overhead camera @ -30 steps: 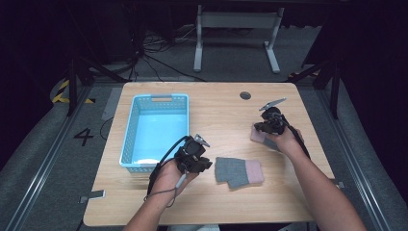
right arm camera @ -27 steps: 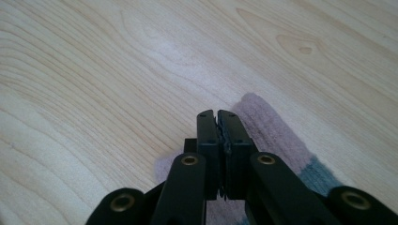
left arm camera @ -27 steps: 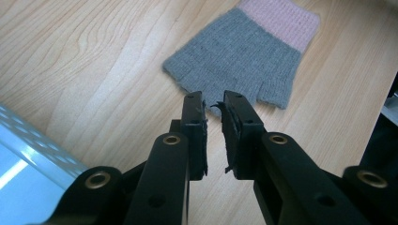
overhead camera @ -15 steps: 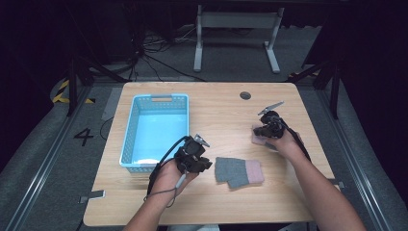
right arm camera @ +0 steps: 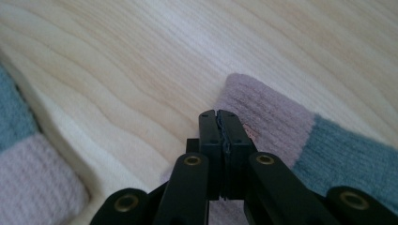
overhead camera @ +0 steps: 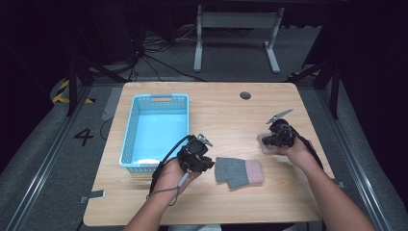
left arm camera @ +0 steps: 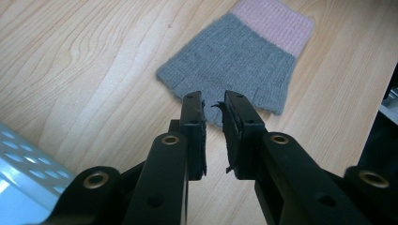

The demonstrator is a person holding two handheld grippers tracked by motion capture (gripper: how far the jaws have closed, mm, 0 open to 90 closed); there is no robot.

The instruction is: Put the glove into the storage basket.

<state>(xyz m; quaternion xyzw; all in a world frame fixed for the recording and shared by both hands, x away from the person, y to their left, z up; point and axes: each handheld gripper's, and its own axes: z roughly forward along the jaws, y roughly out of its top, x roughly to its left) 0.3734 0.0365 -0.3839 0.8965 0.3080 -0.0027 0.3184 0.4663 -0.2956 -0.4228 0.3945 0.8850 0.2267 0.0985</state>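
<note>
A grey glove with a pink cuff (overhead camera: 239, 172) (left arm camera: 234, 56) lies flat on the wooden table (overhead camera: 226, 115), near the front. My left gripper (overhead camera: 195, 156) (left arm camera: 213, 101) hovers just left of it, its tips over the glove's grey edge. Its jaws stand a narrow gap apart with nothing between them. At the right, my right gripper (overhead camera: 279, 134) (right arm camera: 219, 115) is shut on the pink cuff of a second glove (overhead camera: 266, 143) (right arm camera: 277, 122), whose grey part runs off to the right in the right gripper view.
A light blue plastic basket (overhead camera: 154, 98) (left arm camera: 19, 154) stands at the table's left, close to my left hand. A dark round hole (overhead camera: 245, 95) sits near the far edge. The first glove (right arm camera: 33, 183) also shows at the left of the right gripper view.
My right gripper has moved a little toward the near edge and to the right, and the second glove's cuff has come along with it. The left gripper and the flat glove have stayed put.
</note>
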